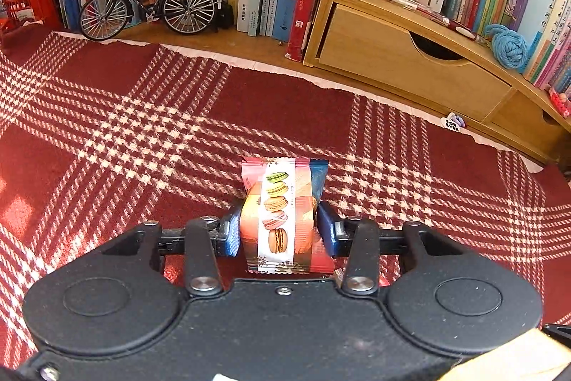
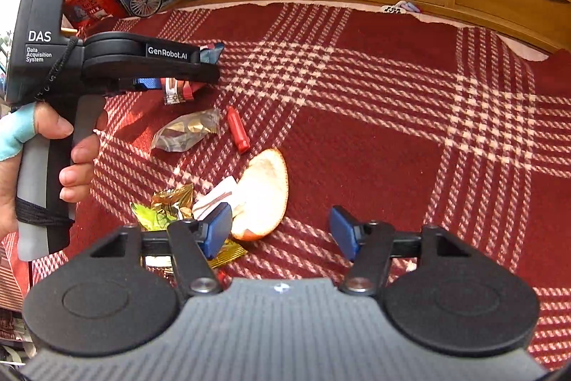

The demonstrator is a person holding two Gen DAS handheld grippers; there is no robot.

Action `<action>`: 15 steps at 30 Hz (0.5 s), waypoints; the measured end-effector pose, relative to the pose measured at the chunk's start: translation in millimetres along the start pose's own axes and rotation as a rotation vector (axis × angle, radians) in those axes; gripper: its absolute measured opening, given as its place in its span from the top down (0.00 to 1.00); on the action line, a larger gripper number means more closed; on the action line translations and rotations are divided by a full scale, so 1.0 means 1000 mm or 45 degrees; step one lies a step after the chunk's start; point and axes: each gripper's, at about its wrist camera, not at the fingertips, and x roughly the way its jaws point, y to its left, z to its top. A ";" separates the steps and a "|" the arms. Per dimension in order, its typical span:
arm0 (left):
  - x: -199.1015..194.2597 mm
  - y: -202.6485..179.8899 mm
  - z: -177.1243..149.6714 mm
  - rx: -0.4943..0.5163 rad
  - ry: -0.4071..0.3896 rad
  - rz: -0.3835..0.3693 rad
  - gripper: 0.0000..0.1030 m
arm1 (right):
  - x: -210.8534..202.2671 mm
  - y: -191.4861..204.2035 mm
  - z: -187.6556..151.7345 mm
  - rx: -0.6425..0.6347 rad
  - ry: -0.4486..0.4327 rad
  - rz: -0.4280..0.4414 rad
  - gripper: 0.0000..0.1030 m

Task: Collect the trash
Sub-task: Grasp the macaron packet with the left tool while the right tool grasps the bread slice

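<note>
a: left gripper [image 1: 278, 231] clamped on the macaron wrapper [image 1: 282, 220], pads on both sides, over the cloth [image 1: 142, 116] mid-area.
b: lift straight, keep the squeeze, it's crinkly film and could slip.
a: right gripper [image 2: 282, 231] spread, nothing between the jaws. peel [image 2: 264, 199] sits by its left pad [image 2: 217, 229], near the front edge.
b: shift left to centre the peel, then pinch across the rim. gold wrapper [image 2: 171, 206] next.
</note>
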 end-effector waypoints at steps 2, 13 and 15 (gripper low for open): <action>-0.009 -0.002 -0.001 0.009 -0.028 -0.004 0.61 | 0.004 0.006 0.001 -0.029 0.013 0.010 0.32; -0.062 0.010 -0.009 -0.044 -0.153 -0.010 0.61 | 0.007 0.029 0.008 -0.144 -0.009 -0.024 0.72; -0.071 0.013 -0.014 -0.048 -0.168 -0.006 0.61 | 0.002 0.022 0.009 -0.104 -0.010 -0.058 0.66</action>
